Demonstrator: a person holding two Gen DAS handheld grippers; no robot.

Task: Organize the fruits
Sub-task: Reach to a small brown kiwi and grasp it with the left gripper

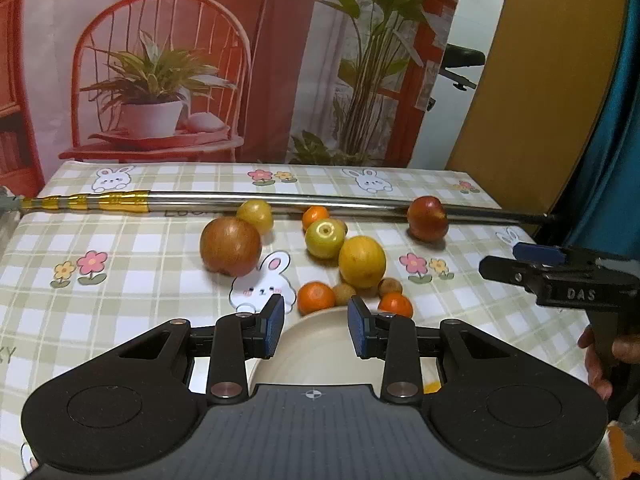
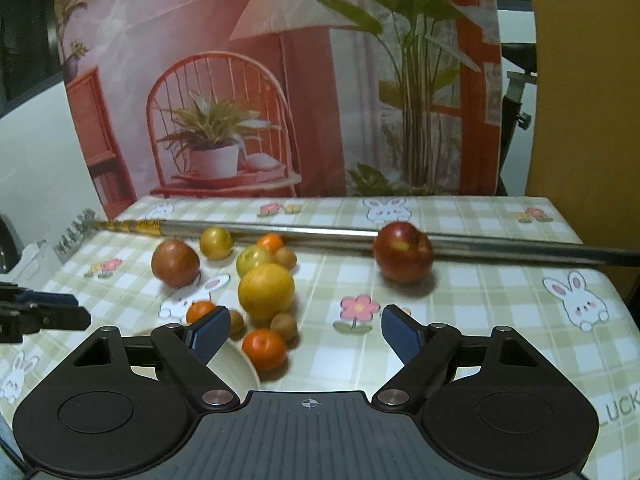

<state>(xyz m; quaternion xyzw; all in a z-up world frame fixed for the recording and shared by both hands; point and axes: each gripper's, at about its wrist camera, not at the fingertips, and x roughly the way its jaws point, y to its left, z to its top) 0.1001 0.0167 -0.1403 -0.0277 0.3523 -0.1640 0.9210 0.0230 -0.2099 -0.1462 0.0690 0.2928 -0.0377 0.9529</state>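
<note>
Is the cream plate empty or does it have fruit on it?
Empty where visible: the plate shows bare cream surface, though gripper bodies hide part.

- Across the middle of my left view lies a metal pole with gold bands at its left end.
- Beneath it I see a checked tablecloth printed with rabbits and flowers.
- A printed backdrop fills the upper frame.

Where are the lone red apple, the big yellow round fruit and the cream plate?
Lone red apple (image 2: 403,253), right wrist view, its front skin.
Big yellow round fruit (image 2: 266,291), right wrist view, its middle.
Cream plate (image 1: 320,344), left wrist view, bare inside surface.
</note>
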